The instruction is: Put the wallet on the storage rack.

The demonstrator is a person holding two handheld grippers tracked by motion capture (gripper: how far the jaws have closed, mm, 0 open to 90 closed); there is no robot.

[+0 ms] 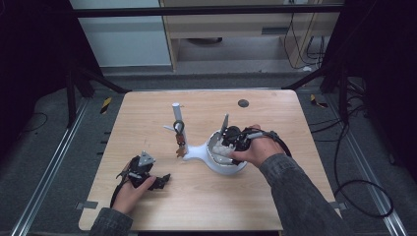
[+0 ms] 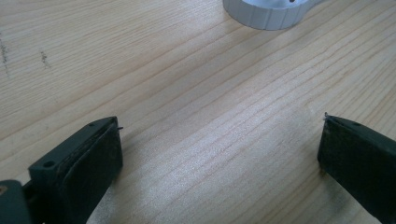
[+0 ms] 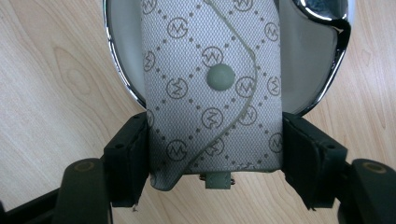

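Observation:
A grey patterned key pouch (image 3: 212,88) with a round snap button lies over a white dish (image 3: 119,70) with a chrome rim. My right gripper (image 3: 215,158) is shut on the pouch's near end, one jaw pressed to each side. In the high view the right gripper (image 1: 223,147) sits at the dish (image 1: 231,169), which belongs to a white stand with an upright post (image 1: 176,115). A small key ring (image 1: 180,140) hangs from the post. My left gripper (image 1: 164,179) rests open on the table at the front left, and its jaws (image 2: 219,149) have only bare wood between them.
The stand's white base (image 2: 268,11) lies beyond the left gripper. A dark round disc (image 1: 243,103) sits near the far edge of the wooden table (image 1: 147,118). Dark floor and cables surround the table.

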